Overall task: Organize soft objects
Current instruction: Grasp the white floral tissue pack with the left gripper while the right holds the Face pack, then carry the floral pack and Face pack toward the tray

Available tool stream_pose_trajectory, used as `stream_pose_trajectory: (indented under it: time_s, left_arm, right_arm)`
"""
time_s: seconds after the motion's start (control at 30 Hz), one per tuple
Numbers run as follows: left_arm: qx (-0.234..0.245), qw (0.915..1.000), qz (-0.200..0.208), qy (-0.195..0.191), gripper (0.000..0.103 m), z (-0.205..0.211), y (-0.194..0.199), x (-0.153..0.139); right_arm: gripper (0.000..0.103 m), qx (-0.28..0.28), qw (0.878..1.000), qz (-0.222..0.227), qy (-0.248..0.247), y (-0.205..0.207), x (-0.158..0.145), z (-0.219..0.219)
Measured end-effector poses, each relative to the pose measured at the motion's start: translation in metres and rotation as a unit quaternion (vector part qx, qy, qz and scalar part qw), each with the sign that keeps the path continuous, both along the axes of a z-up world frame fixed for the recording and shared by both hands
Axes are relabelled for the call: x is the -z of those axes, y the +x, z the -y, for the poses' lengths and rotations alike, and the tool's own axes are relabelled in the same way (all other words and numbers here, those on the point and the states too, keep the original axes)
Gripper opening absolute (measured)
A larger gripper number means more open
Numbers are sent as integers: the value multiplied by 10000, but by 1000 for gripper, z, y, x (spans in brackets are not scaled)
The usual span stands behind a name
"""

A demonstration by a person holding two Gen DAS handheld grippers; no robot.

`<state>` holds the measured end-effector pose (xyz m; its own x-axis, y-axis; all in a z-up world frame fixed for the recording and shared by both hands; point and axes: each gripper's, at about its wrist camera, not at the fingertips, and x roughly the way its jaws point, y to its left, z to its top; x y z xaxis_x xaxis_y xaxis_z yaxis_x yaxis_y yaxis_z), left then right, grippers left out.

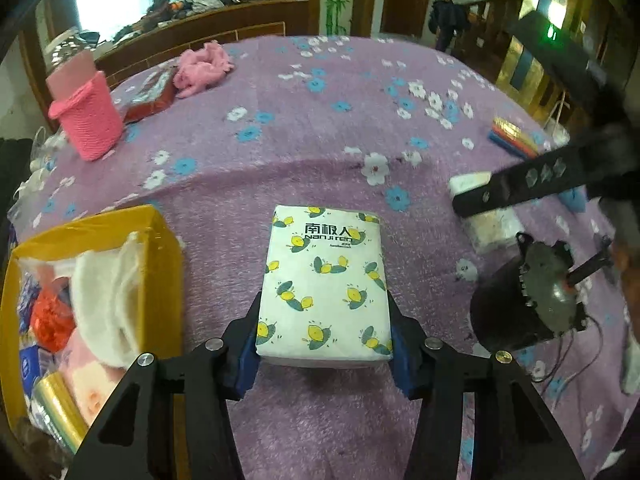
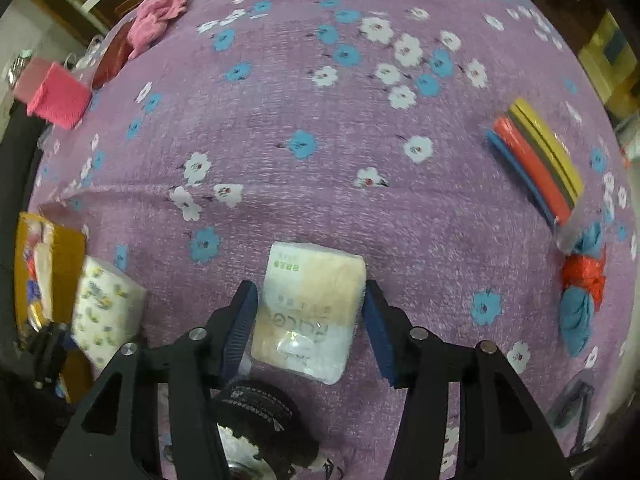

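Observation:
My left gripper is shut on a white tissue pack with lemon print and holds it just above the purple flowered cloth. The pack also shows in the right wrist view, beside the yellow box. My right gripper is open around a beige and white tissue pack that lies on the cloth; the right pad stands a little off it. That pack shows in the left wrist view under the right gripper's finger.
The yellow box holds a white towel and other soft things. A pink knitted basket and pink cloth lie far left. Coloured sponges and a red and blue bundle lie right. A black motor sits near.

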<state>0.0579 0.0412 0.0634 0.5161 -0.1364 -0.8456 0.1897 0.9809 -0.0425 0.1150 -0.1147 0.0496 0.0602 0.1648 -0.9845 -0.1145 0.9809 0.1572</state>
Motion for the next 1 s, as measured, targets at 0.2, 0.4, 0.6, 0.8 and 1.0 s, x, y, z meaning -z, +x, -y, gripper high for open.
stream_pose_trajectory:
  time_s: [0.2, 0.4, 0.6, 0.8, 1.0]
  left_arm:
    - [-79, 9995, 202, -247, 51, -15, -23, -19]
    - [-58, 9968, 505, -621, 51, -31, -64, -46]
    - [-170, 9910, 809, -1056, 51, -64, -115, -67]
    - [-672, 9821, 995, -1450, 51, -115, -180, -75]
    - [-1373, 9700, 1216, -1593, 51, -178, -241, -79]
  right_arm:
    - [39, -59, 9994, 328, -121, -10, -11, 0]
    - [39, 386, 9953, 886, -3, -24, -51, 24]
    - [39, 394, 9897, 1360, 199, -55, -91, 26]
    - [39, 22, 9873, 1505, 503, -99, -107, -3]
    - [40, -404, 9835, 1561, 825, -134, -111, -40]
